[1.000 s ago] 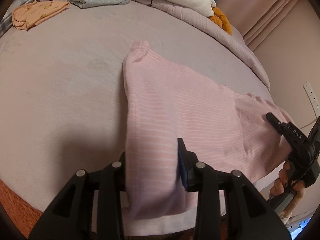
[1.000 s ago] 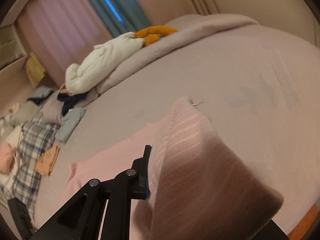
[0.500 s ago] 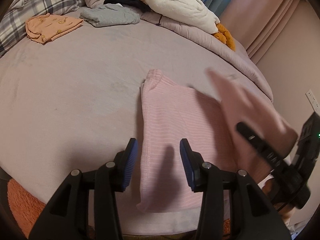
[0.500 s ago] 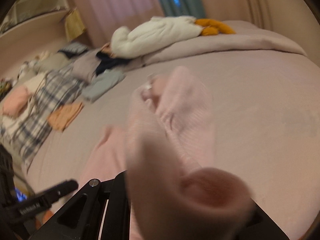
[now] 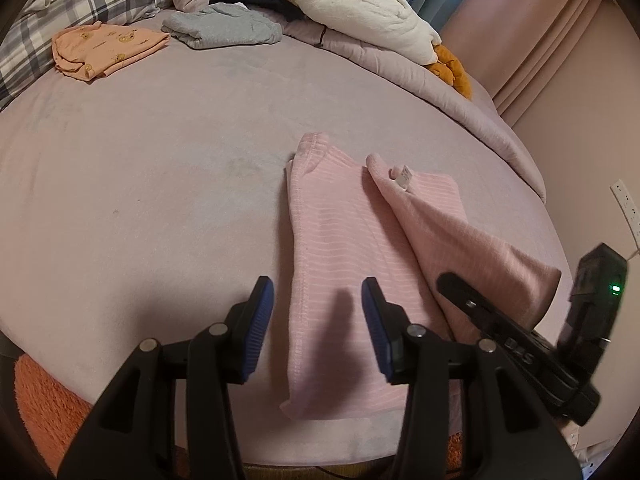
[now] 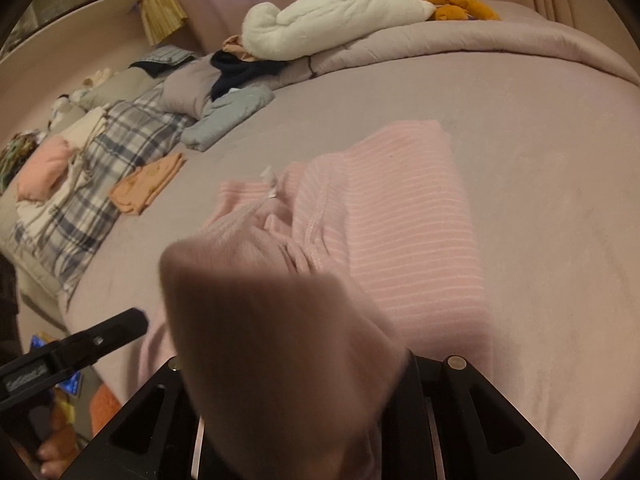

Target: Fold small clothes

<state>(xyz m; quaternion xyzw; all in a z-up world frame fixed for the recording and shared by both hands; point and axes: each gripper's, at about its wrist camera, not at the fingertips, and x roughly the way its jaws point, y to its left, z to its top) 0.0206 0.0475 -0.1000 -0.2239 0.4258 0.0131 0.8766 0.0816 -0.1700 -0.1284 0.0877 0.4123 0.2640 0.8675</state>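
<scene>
Pink striped garment (image 5: 340,280) lies at centre of the bed (image 5: 160,200); since a second ago its 3 o'clock side has been carried over toward the middle. Left gripper (image 5: 318,320) has let go, jaws opening, nothing pinched. Right gripper (image 6: 296,412) is easing open around the folded-over flap (image 6: 280,320); second side fold nearly laid

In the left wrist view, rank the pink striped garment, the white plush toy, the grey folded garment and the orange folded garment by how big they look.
1. pink striped garment, nearest the camera
2. white plush toy
3. grey folded garment and orange folded garment: too alike to rank
</scene>
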